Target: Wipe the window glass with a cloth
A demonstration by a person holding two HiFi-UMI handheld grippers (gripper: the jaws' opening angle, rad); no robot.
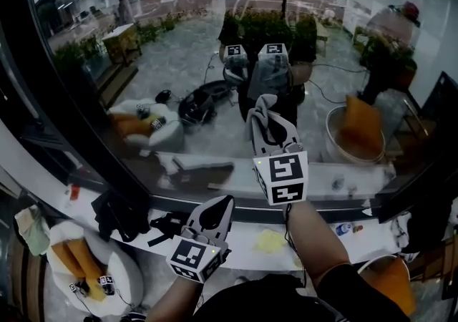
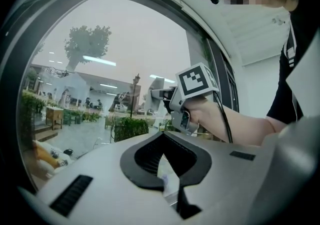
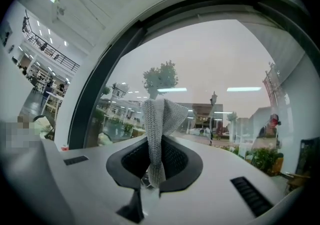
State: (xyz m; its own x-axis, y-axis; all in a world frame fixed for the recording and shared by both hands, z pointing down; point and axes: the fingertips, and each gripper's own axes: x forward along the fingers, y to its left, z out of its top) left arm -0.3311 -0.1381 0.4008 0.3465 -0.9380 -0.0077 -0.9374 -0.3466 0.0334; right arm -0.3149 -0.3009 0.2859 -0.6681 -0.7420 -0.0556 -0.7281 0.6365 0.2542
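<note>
The window glass (image 1: 215,41) fills most of the head view and mirrors the room. My right gripper (image 1: 265,119) is raised in front of the pane, shut on a grey knitted cloth (image 1: 259,107). In the right gripper view the cloth (image 3: 159,116) stands up out of the closed jaws (image 3: 159,144), close to the glass (image 3: 215,59); whether it touches the pane I cannot tell. My left gripper (image 1: 226,202) hangs lower, above the sill, shut with nothing in it. The left gripper view shows its jaws (image 2: 163,140) closed, and the right gripper's marker cube (image 2: 197,81) beyond.
A white sill (image 1: 229,245) runs under the pane, with a yellow rag (image 1: 270,240), dark objects (image 1: 118,213) and a small bottle (image 1: 343,228) on it. A dark curved frame (image 1: 43,99) bounds the glass at left. A white seat with orange cushions (image 1: 79,263) sits at lower left.
</note>
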